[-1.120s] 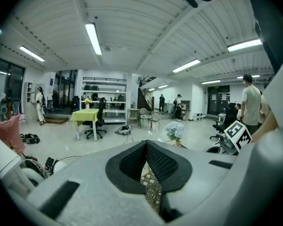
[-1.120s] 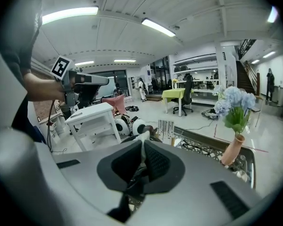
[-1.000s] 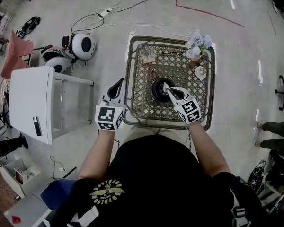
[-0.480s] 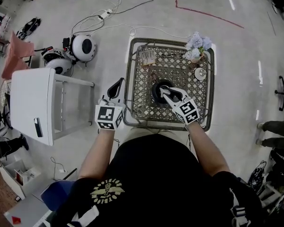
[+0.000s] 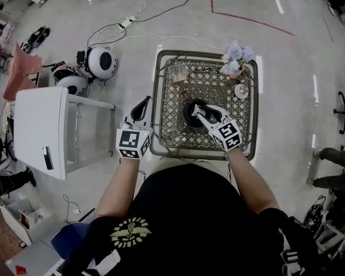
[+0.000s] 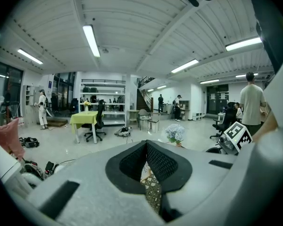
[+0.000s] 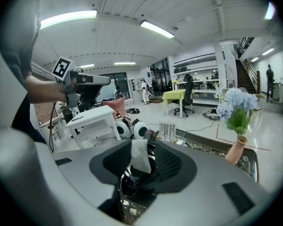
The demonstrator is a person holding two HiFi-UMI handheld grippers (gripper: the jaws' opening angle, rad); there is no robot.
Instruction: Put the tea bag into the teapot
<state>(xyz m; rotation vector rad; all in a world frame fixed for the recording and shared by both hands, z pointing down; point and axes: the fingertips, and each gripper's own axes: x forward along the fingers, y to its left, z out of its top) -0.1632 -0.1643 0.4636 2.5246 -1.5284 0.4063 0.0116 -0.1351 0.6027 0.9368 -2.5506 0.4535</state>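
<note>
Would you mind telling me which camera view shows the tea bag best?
The right gripper view: the white tea bag hangs between the right gripper's opening jaws, above the teapot. The head view leaves it too small to tell; the left gripper view misses it.

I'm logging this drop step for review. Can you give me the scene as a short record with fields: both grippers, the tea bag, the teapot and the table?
right gripper: over the teapot's mouth, jaws opening, tea bag between them
tea bag: white, hanging above the mouth, not yet inside
teapot: black, on the table near its middle
left gripper: beside the table's left edge, jaws together, empty
table: lattice top, vase of flowers at the far right corner
</note>
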